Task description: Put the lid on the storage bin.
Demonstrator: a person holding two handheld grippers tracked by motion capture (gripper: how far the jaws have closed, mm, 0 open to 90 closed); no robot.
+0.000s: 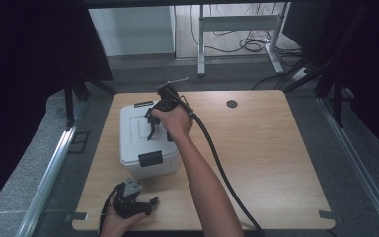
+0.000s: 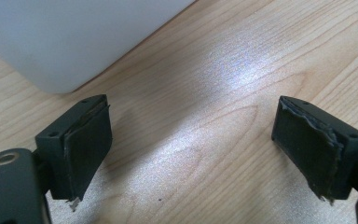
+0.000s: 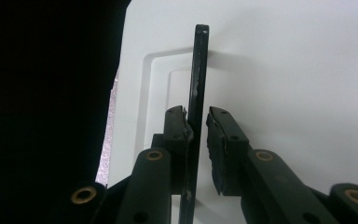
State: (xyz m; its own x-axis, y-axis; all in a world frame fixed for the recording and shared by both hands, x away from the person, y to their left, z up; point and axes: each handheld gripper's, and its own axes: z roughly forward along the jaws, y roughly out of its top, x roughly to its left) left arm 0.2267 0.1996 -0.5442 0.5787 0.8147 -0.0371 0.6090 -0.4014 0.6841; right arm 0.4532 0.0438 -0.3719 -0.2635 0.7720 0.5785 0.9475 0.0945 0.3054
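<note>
A white lidded box [image 1: 148,140] is sitting on the left part of the wooden table [image 1: 266,148], with a black latch [image 1: 149,158] on its near side. A small round dark cap [image 1: 232,103] is lying far away near the table's back edge. The right gripper [image 3: 199,122] is reaching over the lid, its jaws standing narrow around the thin black handle [image 3: 198,70]; a small gap is showing at one pad. The left gripper [image 2: 191,135] is resting near the box's front corner, jaws wide apart, holding nothing.
</note>
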